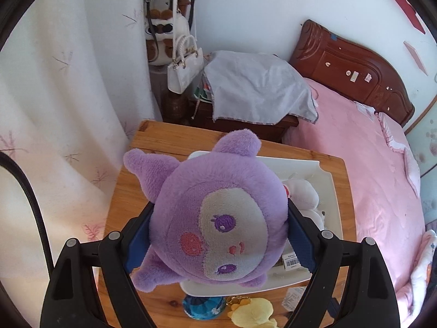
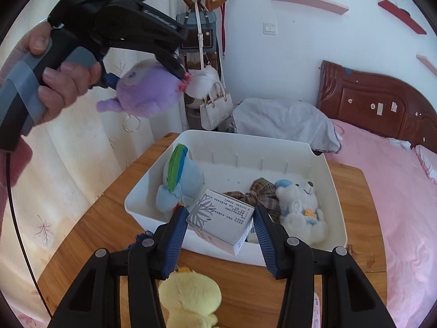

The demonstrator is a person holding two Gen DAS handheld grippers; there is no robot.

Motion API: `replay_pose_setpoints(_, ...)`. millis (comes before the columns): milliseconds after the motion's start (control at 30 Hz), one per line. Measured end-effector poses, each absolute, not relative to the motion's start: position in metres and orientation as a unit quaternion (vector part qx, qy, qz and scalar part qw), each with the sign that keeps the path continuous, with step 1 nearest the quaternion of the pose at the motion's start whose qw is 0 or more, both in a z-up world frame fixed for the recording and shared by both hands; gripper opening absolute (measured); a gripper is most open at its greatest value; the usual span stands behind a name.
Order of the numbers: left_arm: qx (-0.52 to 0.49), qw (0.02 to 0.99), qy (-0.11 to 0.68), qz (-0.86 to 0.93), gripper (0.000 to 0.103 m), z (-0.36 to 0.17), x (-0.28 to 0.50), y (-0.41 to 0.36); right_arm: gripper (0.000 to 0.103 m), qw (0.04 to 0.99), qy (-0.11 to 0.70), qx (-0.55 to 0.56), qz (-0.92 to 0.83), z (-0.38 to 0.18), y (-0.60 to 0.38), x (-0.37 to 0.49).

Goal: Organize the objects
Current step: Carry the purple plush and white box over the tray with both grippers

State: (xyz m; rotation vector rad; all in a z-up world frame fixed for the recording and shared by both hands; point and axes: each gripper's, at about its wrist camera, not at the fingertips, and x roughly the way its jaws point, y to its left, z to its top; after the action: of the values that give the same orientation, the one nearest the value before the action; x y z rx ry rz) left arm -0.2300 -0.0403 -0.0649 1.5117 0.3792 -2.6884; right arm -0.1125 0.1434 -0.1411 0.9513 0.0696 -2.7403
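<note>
A bedroom with a floral curtain, a coat rack hung with handbags and a pink bed (image 2: pixel 396 191) surrounds a small wooden worktop (image 2: pixel 90 232) that carries a white plastic bin (image 2: pixel 240 147).

At about ten o'clock in the right wrist view, the left tongs (image 2: pixel 153 82) hang high above the worktop, pinching a purple plush toy (image 1: pixel 218 218) across its round head; the fingers (image 1: pixel 139 235) sink into the pile on both sides. It looks light, soft and springy, so a squeeze across the widest part of the head suits it; the ears and limbs would flop or slip.

Inside the bin, from nine to three o'clock, lie a blue plush toy (image 2: pixel 180 183), a plaid bow (image 2: pixel 259 194) and a white teddy bear (image 2: pixel 303 213).

At the bin's near edge, the right tongs (image 2: pixel 221 227) close on a small white cardboard box (image 2: pixel 221 221), tilted on its corner. It seems light, stiff and crushable, best held flat-faced. A yellow plush duck (image 2: pixel 191 298) waits on the worktop at six o'clock.
</note>
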Motion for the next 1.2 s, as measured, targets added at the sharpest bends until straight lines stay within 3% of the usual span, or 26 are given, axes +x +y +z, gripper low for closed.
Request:
replay_pose_setpoints(867,0.550,-0.064,0.135,-0.822,0.091,-0.131,-0.287,-0.010,0.051,0.104,0.012,0.351,-0.930,-0.176,0.123,-0.152)
replay_pose_setpoints(933,0.545,-0.067,0.135,-0.825,0.092,-0.130,-0.285,-0.009,0.054,0.103,0.008,0.353,-0.930,-0.176,0.123,-0.153)
replay_pose_setpoints(1000,0.543,-0.066,0.132,-0.827,0.093,-0.128,-0.286,-0.008,0.067,0.098,0.005,0.352,-0.931,-0.176,0.123,-0.152)
replay_pose_setpoints(1200,0.539,-0.063,0.118,-0.832,0.094,-0.125,-0.285,-0.002,0.071,0.083,-0.018,0.343,-0.936,-0.173,0.129,-0.149)
